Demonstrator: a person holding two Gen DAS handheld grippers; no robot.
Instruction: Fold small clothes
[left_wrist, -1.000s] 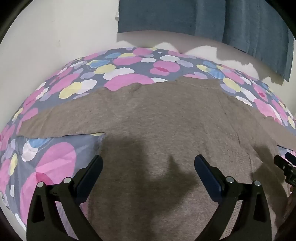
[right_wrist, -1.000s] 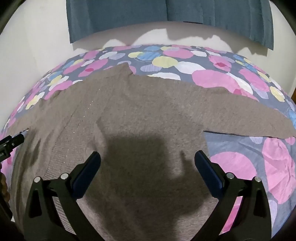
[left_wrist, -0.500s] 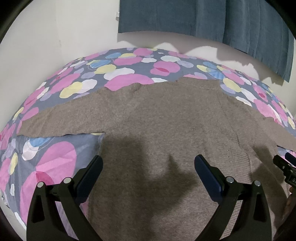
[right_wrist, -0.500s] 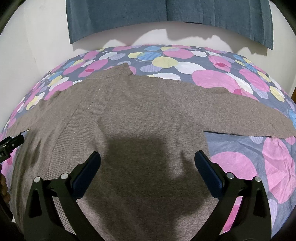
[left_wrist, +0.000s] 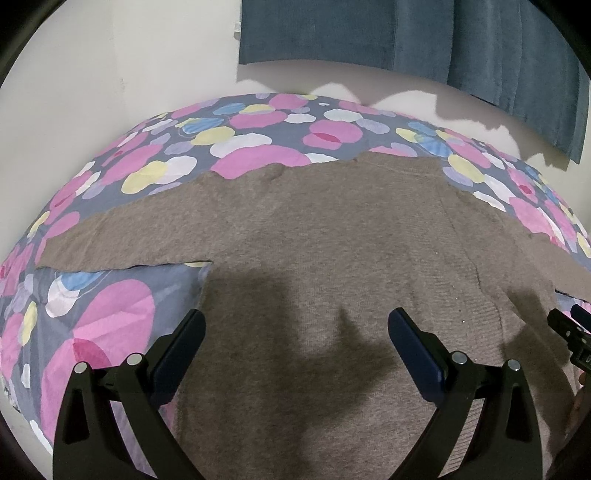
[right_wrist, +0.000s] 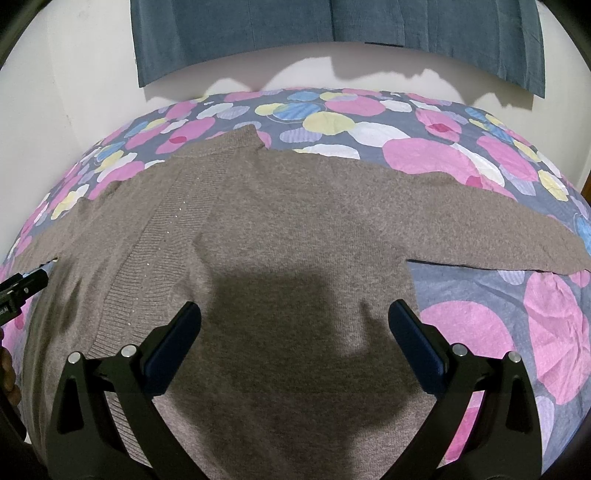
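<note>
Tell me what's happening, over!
Both tongs, left and right, open, empty. Brown knitted sweater spread flat, unfolded, on flowery bedsheet. Nothing blocking.

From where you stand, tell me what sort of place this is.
Most likely a bedroom. A brown knit sweater lies spread flat on a bed sheet printed with pink, blue and yellow blotches. The bed stands against a plain pale wall, where a dark blue curtain hangs. Both grippers are open, holding nothing.

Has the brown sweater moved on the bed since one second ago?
No. In the left wrist view the brown sweater keeps its place: its armpit corner meets the same pink circle of the floral sheet.
</note>
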